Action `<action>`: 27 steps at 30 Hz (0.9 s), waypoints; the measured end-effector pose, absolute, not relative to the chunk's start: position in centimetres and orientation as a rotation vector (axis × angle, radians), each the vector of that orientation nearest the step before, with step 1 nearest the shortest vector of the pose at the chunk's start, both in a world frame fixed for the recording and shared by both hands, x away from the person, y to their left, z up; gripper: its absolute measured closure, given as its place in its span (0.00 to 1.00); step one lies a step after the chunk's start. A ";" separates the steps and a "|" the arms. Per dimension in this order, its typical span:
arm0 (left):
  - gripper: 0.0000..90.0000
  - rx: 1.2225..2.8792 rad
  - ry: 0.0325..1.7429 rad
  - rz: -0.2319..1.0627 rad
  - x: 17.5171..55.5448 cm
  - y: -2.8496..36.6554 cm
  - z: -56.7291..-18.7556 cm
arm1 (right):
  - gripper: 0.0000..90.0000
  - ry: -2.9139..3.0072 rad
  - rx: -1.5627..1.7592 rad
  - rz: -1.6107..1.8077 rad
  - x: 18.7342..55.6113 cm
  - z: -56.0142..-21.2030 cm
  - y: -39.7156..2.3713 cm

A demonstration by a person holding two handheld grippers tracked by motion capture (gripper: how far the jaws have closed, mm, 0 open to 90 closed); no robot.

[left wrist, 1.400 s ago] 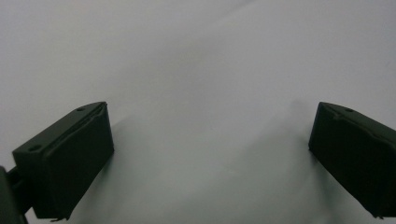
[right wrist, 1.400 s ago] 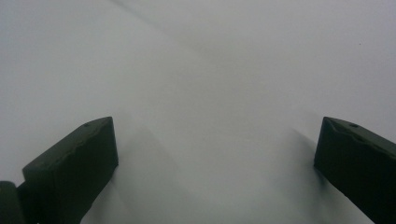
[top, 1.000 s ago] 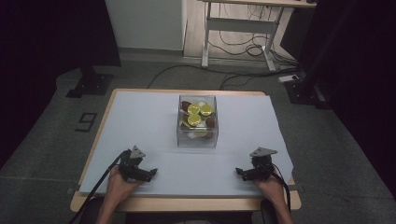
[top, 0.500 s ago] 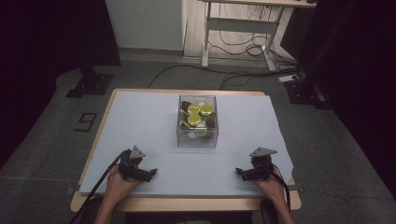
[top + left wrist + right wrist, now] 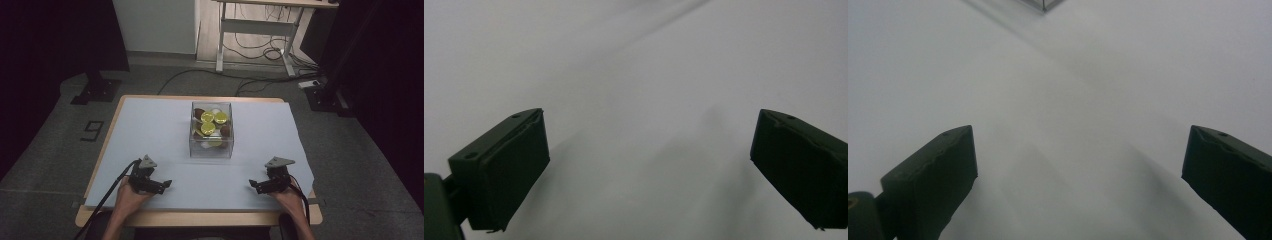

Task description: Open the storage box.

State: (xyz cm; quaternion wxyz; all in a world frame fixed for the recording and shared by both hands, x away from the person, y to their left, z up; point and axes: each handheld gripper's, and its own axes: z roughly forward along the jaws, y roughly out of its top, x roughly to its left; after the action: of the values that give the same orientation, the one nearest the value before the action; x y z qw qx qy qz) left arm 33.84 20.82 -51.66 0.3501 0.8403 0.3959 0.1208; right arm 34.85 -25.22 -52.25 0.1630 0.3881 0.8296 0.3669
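Clear box [image 5: 212, 131] of yellow and brown round pieces stands at the middle of your worktop [image 5: 150, 125], which is covered by a pale sheet over a wooden edge. Around it lies grey floor with cables [image 5: 260, 52], a white desk frame [image 5: 255, 35] at the back and dark stands at both sides. Nothing has shifted since the earlier frames. Your left gripper [image 5: 159, 186] and right gripper [image 5: 257, 186] rest near the front edge, each with jaws spread wide and holding nothing. The box sits ahead of and between them, well apart from both; one corner [image 5: 1043, 5] of it shows in the right gripper view.
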 end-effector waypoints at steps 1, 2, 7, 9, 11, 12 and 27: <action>0.02 2.177 1.025 0.313 33.8 20.8 -51.7 | 0.01 2.366 1.107 1.046 34.9 -52.3 -25.2; 0.02 2.183 1.019 0.311 33.8 20.7 -51.6 | 0.01 2.366 1.109 1.054 34.8 -52.2 -25.2; 0.02 2.195 0.993 0.309 33.9 20.0 -51.3 | 0.00 2.377 1.100 1.074 35.0 -51.7 -24.8; 0.02 2.193 0.988 0.306 34.0 19.9 -51.2 | 0.00 2.380 1.092 1.070 35.0 -51.6 -24.7; 0.02 2.189 0.978 0.300 34.0 19.8 -51.2 | 0.00 2.381 1.091 1.078 35.0 -51.5 -24.5; 0.02 2.192 0.974 0.300 34.0 19.7 -51.1 | 0.00 2.386 1.087 1.081 35.0 -51.4 -24.5; 0.08 2.161 0.917 0.277 34.7 18.2 -49.8 | 0.00 2.409 1.028 1.111 35.6 -50.1 -22.7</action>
State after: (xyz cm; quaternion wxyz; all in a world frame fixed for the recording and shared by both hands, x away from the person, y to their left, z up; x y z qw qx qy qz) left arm 34.72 18.19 -49.81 0.3791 0.8460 0.3588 0.1084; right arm 35.64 -22.69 -50.08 0.1478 0.3574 0.8375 0.3861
